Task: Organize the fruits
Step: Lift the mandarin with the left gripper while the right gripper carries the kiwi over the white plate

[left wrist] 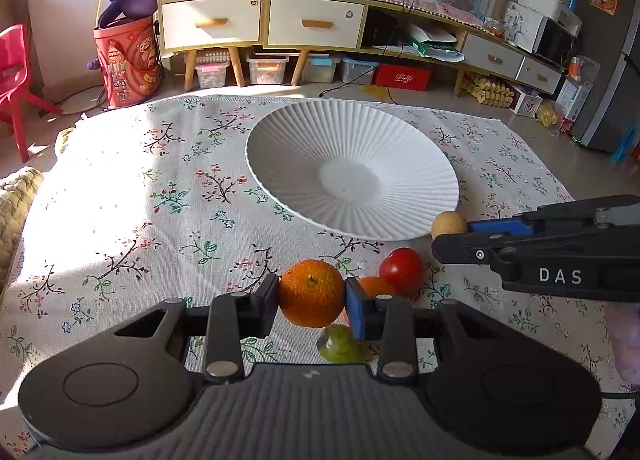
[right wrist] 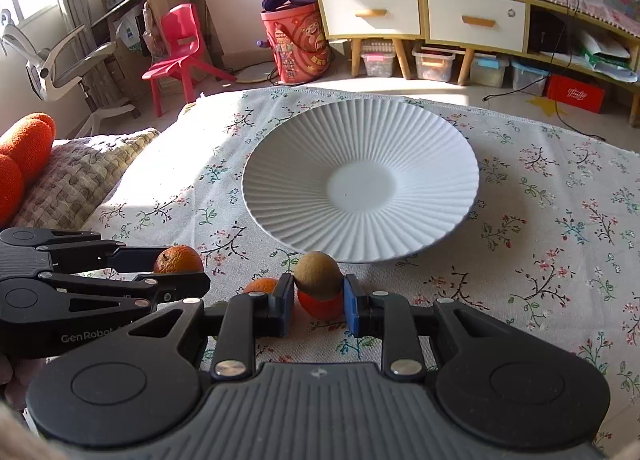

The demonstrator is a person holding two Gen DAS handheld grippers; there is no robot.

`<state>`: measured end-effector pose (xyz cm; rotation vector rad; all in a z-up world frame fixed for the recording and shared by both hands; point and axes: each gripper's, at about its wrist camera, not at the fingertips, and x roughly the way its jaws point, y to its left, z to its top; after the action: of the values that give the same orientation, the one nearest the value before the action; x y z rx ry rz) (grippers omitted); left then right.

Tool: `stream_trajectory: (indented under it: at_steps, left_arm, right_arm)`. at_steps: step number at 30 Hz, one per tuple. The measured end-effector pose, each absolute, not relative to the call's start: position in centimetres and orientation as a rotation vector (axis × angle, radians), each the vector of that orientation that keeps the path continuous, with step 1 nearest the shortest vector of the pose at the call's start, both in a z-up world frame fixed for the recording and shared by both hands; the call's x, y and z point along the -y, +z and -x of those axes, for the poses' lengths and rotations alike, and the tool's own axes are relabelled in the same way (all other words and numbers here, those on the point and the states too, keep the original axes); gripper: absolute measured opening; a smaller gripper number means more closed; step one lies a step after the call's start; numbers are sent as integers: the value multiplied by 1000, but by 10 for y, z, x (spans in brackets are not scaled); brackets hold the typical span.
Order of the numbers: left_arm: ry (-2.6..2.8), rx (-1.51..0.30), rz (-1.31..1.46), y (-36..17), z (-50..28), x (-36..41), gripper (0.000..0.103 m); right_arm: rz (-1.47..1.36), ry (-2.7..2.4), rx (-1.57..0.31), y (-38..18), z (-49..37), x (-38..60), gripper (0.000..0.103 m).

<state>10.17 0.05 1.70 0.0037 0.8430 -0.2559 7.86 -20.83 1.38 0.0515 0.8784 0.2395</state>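
Our left gripper [left wrist: 312, 296] was clamped on the large orange [left wrist: 311, 293], our right gripper [right wrist: 318, 292] on the kiwi [right wrist: 318, 275] — one fruit each, both lifted clear of the cloth, ready, we judged, for the empty white plate [right wrist: 280, 164] just ahead.

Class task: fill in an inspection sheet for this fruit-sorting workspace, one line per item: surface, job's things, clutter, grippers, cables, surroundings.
Surface: flowered cloth, partly sunlit.
Job's things: ribbed white plate holds no fruit; large orange, kiwi, tomato, small orange and green fruit sit near the plate's front edge.
Clutter: nothing seen on the cloth.
Grippers: left hand-held gripper shut on the large orange; right hand-held gripper shut on the kiwi.
Cables: black cable on the floor.
Surroundings: drawer cabinet, red chair, storage boxes.
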Motion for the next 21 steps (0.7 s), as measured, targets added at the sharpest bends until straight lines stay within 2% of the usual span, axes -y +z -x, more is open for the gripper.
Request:
stream_trajectory:
  at_steps: [21]
  left_arm:
    - [-260, -742, -11, 10, -177, 40, 20]
  right_arm:
    - [-51, 215, -832, 6, -135, 232, 24]
